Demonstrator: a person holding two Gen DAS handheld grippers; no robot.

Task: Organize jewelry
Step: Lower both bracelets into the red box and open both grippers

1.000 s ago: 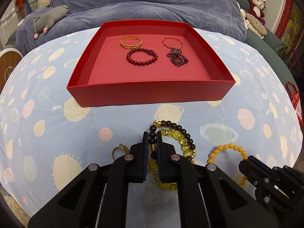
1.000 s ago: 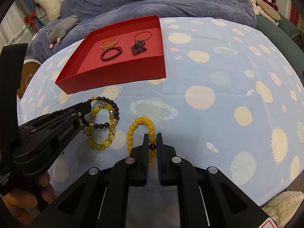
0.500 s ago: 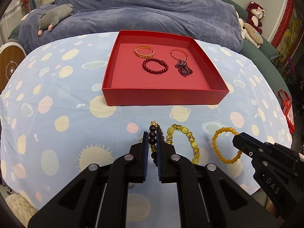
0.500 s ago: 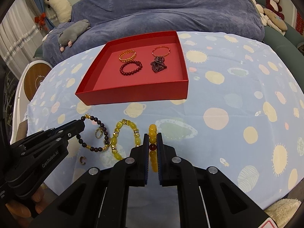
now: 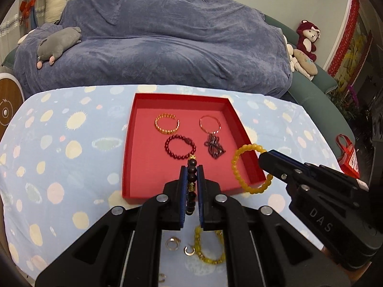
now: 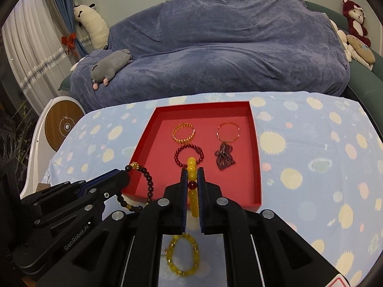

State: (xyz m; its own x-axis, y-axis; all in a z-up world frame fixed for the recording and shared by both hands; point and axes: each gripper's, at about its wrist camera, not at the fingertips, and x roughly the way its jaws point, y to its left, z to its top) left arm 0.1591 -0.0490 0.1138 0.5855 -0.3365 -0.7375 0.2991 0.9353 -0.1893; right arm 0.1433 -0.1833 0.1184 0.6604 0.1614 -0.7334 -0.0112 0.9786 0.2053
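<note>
My left gripper is shut on a dark brown bead bracelet and holds it above the near edge of the red tray. It shows in the right wrist view too. My right gripper is shut on an orange-yellow bead bracelet, which hangs over the tray's near right corner in the left wrist view. In the tray lie a gold bangle, a thin red-gold bangle, a dark red bead bracelet and a dark beaded piece.
A yellow chunky bracelet and small gold rings lie on the spotted blue cloth below the grippers. A sofa under a blue cover with plush toys stands behind the table.
Both grippers have lifted their bracelets off the cloth and moved forward toward the red tray. The yellow chunky bracelet and rings stayed on the cloth.
</note>
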